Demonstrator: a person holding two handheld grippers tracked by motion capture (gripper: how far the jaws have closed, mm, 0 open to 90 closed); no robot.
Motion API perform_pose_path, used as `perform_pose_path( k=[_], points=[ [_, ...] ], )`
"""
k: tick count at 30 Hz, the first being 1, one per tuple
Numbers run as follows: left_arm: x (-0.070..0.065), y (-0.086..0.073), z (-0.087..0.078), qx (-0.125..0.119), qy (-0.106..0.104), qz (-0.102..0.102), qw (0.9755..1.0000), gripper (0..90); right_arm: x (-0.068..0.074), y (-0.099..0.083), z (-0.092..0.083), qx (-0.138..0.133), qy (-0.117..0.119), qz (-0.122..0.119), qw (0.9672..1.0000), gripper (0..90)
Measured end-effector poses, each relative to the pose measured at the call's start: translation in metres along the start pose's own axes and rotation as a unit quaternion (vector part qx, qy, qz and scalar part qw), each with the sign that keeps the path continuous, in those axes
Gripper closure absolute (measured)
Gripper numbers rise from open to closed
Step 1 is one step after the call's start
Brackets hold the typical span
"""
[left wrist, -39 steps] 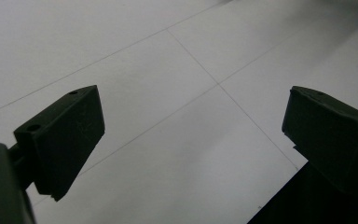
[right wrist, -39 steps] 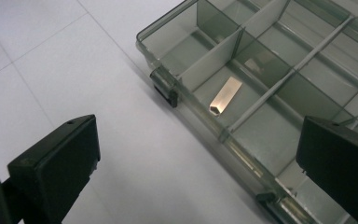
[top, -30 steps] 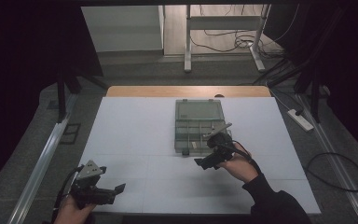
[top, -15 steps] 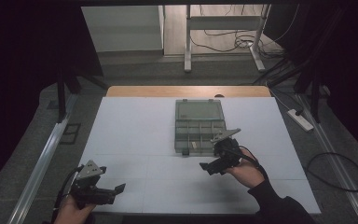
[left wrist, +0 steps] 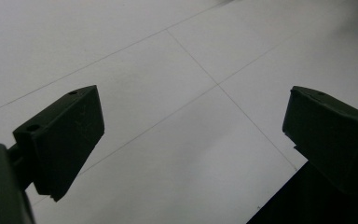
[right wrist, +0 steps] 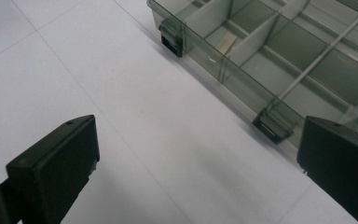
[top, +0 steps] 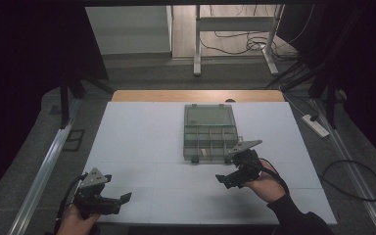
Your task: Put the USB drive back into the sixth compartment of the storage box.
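The compartment box (top: pixel 209 132) lies open near the middle of the white counter (top: pixel 142 132), lid folded toward the far side, a small pale piece (right wrist: pixel 224 45) in one near cell. The right tongs (top: pixel 231 177) hover just near of its front wall, jaws spread and empty. The left tongs (top: pixel 117 201), also spread and empty, hang at the near-left edge. It looks like a pause between steps; next, the right tongs probably need to reach for the box.
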State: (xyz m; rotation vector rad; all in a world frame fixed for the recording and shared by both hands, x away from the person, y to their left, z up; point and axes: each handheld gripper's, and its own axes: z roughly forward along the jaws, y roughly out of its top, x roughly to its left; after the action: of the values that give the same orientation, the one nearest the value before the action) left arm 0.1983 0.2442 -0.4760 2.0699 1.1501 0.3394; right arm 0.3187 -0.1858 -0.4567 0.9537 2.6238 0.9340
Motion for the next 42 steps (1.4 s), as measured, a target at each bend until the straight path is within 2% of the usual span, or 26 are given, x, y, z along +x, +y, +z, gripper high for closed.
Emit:
perform_pose_path(
  k=[14, 27, 38, 42],
  points=[
    [0.0, 0.0, 0.0, 0.001, 0.0, -0.002, 1.0, 4.3, -0.008, -0.027, -0.023, -0.002, -0.016, 0.018, 0.9997, 0.0],
    [0.0, 0.0, 0.0, 0.001, 0.001, -0.003, 1.0, 4.1, -0.011, -0.051, -0.044, -0.005, -0.037, 0.034, 0.9987, 0.0],
    [0.0, 0.0, 0.0, 0.002, 0.003, -0.004, 1.0, 4.1, -0.011, -0.077, -0.064, -0.014, -0.063, 0.049, 0.9967, 0.0],
    [0.0, 0.0, 0.0, 0.001, 0.004, -0.004, 1.0, 4.1, -0.011, -0.09, -0.072, -0.019, -0.073, 0.064, 0.9951, 0.0]
  ],
)
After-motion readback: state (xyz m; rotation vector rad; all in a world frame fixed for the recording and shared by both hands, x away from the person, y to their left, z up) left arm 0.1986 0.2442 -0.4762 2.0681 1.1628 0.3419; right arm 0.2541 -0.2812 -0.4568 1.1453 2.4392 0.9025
